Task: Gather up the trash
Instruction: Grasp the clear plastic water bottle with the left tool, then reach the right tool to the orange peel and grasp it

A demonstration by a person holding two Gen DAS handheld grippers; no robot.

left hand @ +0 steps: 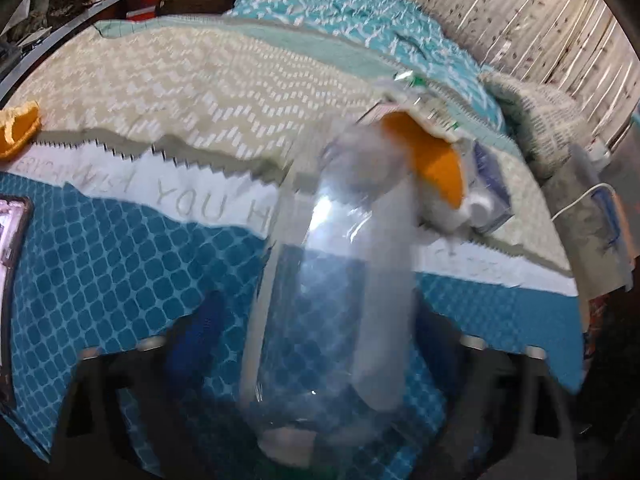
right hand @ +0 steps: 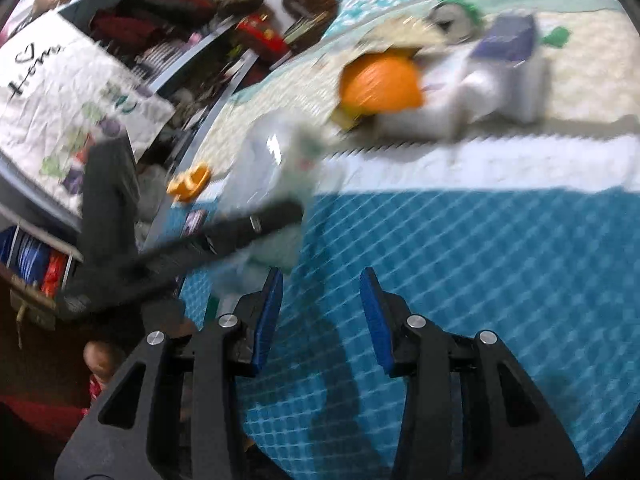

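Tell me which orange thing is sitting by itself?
The small orange peel near the bed's edge; the big orange piece lies in the trash pile with the purple box.

the bed (left hand: 120,264) has a blue cover with little squares, a white strip with letters, and a tan zigzag part. a heap of trash (right hand: 460,92) lies on the tan part: an orange peel (right hand: 380,84), white paper and a purple box (right hand: 508,40). a small orange bit (left hand: 18,128) lies near the bed's edge, well apart from the heap.
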